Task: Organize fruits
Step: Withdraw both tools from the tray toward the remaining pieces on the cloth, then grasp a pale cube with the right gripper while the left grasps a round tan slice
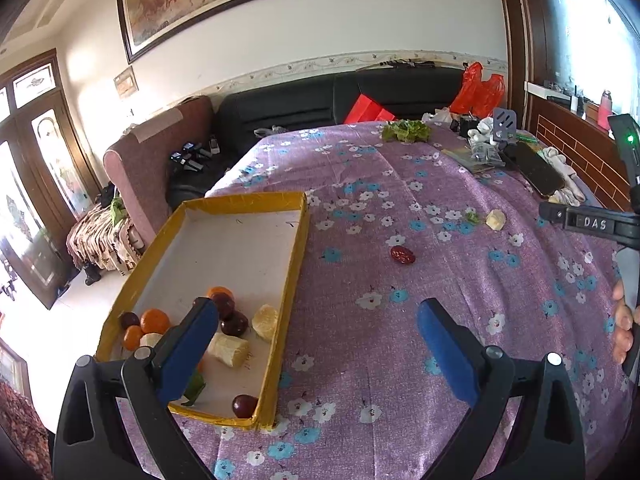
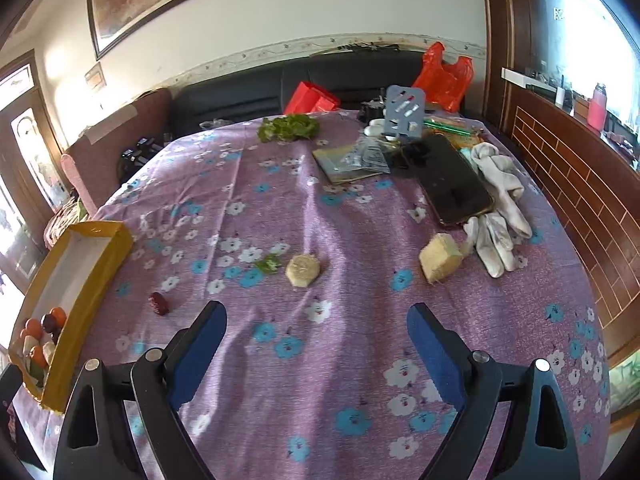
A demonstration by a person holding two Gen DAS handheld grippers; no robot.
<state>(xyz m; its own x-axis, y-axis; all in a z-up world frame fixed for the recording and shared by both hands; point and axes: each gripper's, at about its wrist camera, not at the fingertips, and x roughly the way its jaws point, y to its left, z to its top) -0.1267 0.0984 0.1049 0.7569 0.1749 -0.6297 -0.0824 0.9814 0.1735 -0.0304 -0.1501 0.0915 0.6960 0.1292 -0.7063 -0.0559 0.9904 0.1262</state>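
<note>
A yellow-rimmed box [image 1: 298, 240] sits at the table's left edge, holding oranges [image 1: 155, 320], dark red fruits [image 1: 236, 323] and pale sugarcane pieces [image 1: 229, 350]. It also shows in the right wrist view [image 2: 116, 246]. A red date [image 1: 402, 255] lies loose on the purple flowered cloth, also seen in the right wrist view [image 2: 159, 303]. Two pale sugarcane pieces [image 2: 303, 270] [image 2: 440, 257] lie on the cloth. My left gripper [image 1: 318, 320] is open and empty beside the box's near right corner. My right gripper [image 2: 316, 320] is open and empty above the cloth.
A phone [image 2: 452, 180], white gloves [image 2: 498, 204], a grey stand [image 2: 404, 114], a plastic packet [image 2: 360, 158] and green leaves [image 2: 288, 127] crowd the far right of the table. A black sofa [image 1: 320, 108] stands behind. The right gripper's body [image 1: 592, 222] shows at the left view's edge.
</note>
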